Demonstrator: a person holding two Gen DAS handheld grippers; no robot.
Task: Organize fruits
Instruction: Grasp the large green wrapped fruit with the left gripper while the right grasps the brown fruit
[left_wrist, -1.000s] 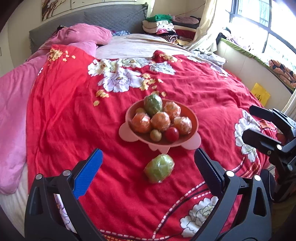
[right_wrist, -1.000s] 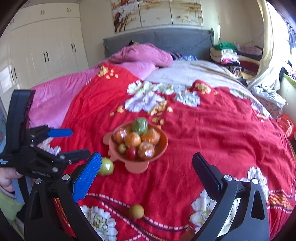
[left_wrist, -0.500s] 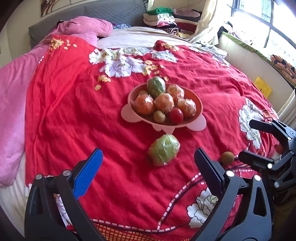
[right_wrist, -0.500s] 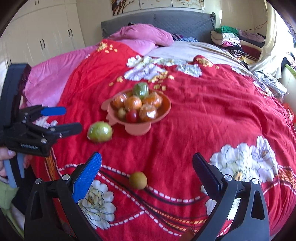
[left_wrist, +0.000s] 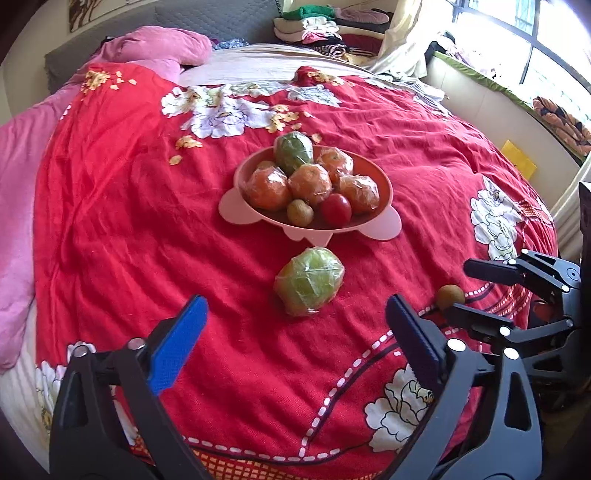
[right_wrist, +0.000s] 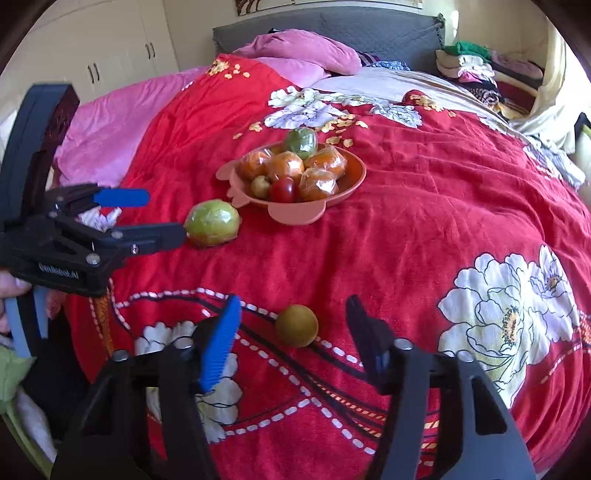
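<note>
A pink bowl (left_wrist: 373, 227) (right_wrist: 354, 170) on the red floral bedspread holds several wrapped oranges, a green fruit, a red tomato and a small brown fruit. A wrapped green fruit (left_wrist: 309, 281) (right_wrist: 211, 222) lies on the bedspread just in front of the bowl. My left gripper (left_wrist: 295, 325) (right_wrist: 162, 214) is open and empty, its jaws a short way before this green fruit. A small brown fruit (right_wrist: 296, 325) (left_wrist: 450, 296) lies nearer the bed edge. My right gripper (right_wrist: 293, 332) (left_wrist: 469, 288) is open, with its jaws on either side of the brown fruit.
Pink pillows (left_wrist: 155, 48) and a grey headboard (right_wrist: 332, 22) lie at the far end. Folded clothes (left_wrist: 325, 26) are stacked at the back right. A window ledge (left_wrist: 517, 99) runs along the right. White wardrobe doors (right_wrist: 110, 55) stand at the left.
Both grippers have moved forward and down toward the bedspread. The left one has neared the wrapped green fruit. The right one has narrowed and now straddles the small brown fruit.
</note>
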